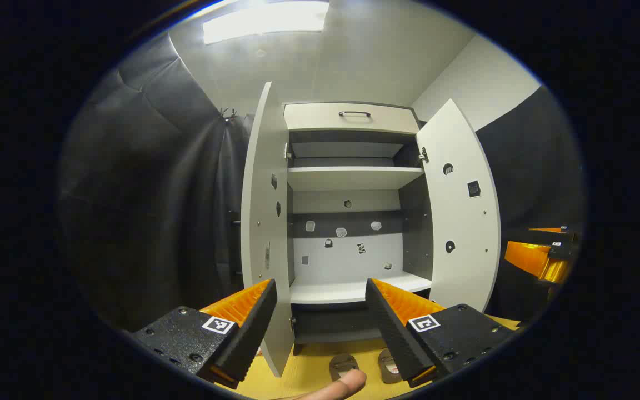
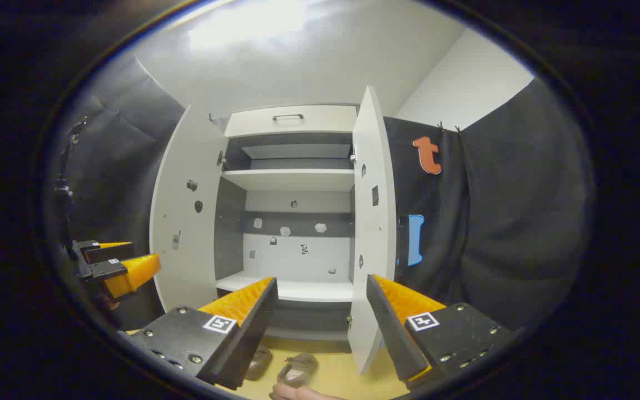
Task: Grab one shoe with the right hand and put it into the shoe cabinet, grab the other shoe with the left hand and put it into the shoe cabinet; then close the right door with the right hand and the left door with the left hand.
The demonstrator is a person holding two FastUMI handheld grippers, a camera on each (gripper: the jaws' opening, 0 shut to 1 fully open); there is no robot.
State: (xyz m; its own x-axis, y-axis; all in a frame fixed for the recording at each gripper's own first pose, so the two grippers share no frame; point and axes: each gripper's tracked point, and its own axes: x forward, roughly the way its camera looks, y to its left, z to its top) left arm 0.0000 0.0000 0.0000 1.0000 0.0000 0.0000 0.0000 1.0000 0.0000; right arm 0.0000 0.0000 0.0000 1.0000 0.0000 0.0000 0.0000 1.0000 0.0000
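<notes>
Both shoes (image 2: 284,368) lie on the floor before the open cabinet (image 2: 289,180); each gripper (image 1: 320,328) (image 2: 320,328) gapes empty. A hasty reach may clip a door (image 2: 373,222).

Both views toward open cabinet (image 1: 348,222)

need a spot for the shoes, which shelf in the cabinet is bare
Lower white shelf between the two open white doors is bare, as is the middle shelf. Floor is crowded: both brown shoes lie before the cabinet.
</notes>
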